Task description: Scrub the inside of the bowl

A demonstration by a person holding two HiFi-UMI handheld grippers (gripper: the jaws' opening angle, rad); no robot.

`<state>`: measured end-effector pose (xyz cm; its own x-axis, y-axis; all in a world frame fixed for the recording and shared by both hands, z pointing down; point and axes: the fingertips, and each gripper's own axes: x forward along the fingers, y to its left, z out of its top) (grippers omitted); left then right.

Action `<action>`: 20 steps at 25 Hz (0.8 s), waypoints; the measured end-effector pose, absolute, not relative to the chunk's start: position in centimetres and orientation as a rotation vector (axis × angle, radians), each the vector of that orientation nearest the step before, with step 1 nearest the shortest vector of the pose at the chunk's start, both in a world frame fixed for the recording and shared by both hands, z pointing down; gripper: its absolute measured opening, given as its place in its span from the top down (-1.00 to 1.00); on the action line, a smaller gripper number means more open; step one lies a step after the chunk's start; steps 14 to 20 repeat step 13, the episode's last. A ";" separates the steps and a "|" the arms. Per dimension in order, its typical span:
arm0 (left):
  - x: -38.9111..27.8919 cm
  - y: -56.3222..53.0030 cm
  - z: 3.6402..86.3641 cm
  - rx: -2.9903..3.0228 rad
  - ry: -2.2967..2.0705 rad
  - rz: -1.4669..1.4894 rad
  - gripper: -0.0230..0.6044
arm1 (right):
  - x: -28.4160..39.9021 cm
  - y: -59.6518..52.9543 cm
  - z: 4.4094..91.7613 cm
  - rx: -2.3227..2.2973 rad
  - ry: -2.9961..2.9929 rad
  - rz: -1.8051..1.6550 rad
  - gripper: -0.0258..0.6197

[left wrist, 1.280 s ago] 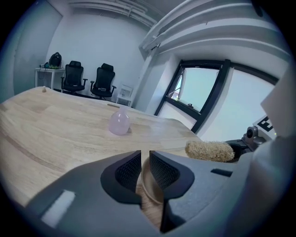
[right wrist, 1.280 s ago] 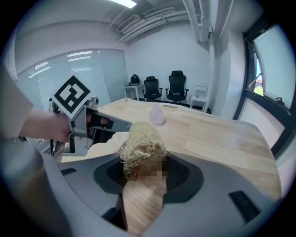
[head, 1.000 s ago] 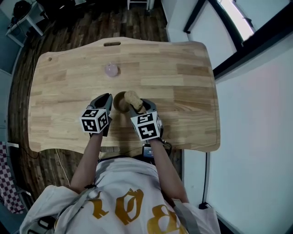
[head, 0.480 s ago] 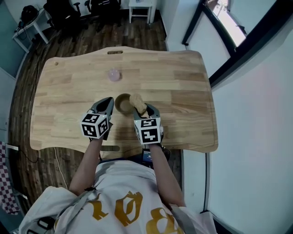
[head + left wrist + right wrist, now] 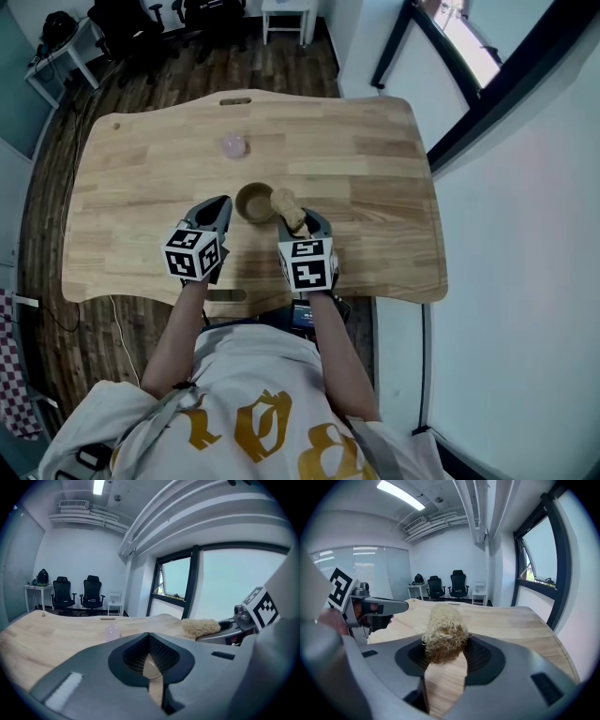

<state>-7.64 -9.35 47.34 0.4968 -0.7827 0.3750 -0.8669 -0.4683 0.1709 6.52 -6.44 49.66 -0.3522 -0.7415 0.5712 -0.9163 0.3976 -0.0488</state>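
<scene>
Bowl: the brown bowl [image 5: 251, 202] stands upright on the wooden table [image 5: 375, 169], towards the near middle, between the two gripper tips.
Scrubber: the pale fibrous scrubber [image 5: 288, 210] lies at the bowl's right rim; whether it touches the rim cannot be told.
Right gripper: the right gripper [image 5: 302, 225] has its jaws clamped on the scrubber's near end.
Left gripper: the left gripper [image 5: 221, 208] has its jaws pressed together with nothing between them, and its tip is just beside the bowl's left rim.
Pink object: a small round pink object [image 5: 233, 145] sits farther off, apart from the bowl.
</scene>
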 end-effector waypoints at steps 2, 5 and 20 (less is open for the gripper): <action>-8.2 -9.3 47.8 2.405 -1.399 0.385 0.92 | 6.6 -6.5 49.8 1.420 -2.194 0.505 0.36; -8.5 -9.4 48.0 2.398 -1.400 0.375 0.92 | 6.7 -6.7 49.9 1.427 -2.189 0.513 0.36; -9.0 -9.9 48.8 2.348 -1.348 0.318 0.92 | 7.3 -7.4 49.6 1.441 -2.212 0.521 0.36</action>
